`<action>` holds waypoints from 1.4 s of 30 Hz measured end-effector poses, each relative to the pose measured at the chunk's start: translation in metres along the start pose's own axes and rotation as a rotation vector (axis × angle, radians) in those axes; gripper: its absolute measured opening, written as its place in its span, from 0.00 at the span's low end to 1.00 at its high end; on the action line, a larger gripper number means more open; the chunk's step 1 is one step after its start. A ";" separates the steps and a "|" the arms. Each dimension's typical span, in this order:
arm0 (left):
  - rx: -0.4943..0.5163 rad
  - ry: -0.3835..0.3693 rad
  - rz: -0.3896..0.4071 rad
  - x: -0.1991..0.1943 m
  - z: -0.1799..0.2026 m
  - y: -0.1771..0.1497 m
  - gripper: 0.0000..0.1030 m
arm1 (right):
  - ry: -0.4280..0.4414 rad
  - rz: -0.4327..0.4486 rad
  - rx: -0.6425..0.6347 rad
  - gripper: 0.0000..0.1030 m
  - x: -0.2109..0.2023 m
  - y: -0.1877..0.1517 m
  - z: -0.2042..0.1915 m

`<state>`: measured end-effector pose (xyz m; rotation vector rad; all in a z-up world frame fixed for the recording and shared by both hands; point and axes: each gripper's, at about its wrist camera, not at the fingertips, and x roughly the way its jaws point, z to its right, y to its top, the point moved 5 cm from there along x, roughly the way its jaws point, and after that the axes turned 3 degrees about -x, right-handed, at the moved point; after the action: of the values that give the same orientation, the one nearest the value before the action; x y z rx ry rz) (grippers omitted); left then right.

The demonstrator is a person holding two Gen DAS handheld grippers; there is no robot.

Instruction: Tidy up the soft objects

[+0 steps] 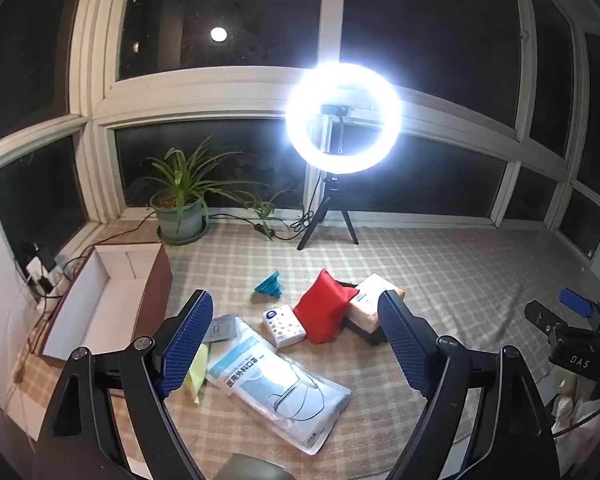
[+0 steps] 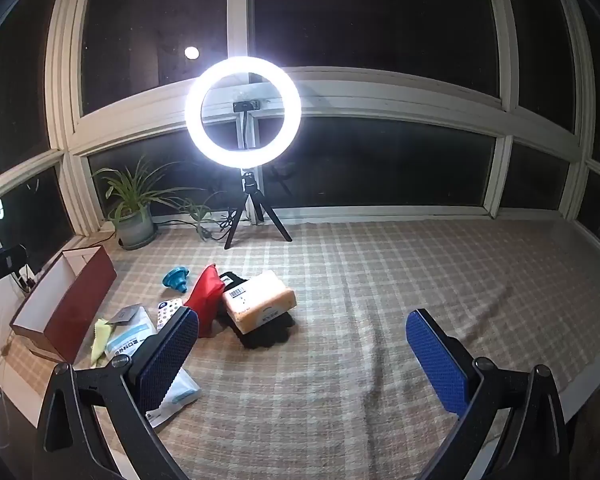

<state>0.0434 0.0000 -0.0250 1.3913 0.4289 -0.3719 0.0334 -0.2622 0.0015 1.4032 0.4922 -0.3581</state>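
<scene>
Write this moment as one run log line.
left gripper: open, empty | right gripper: open, empty | box: empty | mask pack, red pouch: on cloth

A red pouch [image 1: 325, 308] leans on an orange tissue pack [image 1: 370, 304] over something black [image 2: 266, 330]. Left of them lies a small patterned tissue pack [image 1: 283, 322], nearer a flat mask bag [image 1: 278, 386], a yellow cloth [image 1: 196, 372].

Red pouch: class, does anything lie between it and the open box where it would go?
Nothing visible blocks it. The red pouch leans on the orange pack; between it and the open box lies only bare checked cloth, with the teal toy just behind.
</scene>
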 end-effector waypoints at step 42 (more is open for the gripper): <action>-0.020 0.045 0.002 -0.009 -0.017 -0.001 0.82 | 0.028 -0.008 -0.020 1.00 -0.006 0.000 -0.022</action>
<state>0.0343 0.0165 -0.0234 1.3825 0.4670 -0.3338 0.0260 -0.2403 0.0026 1.3886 0.5230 -0.3397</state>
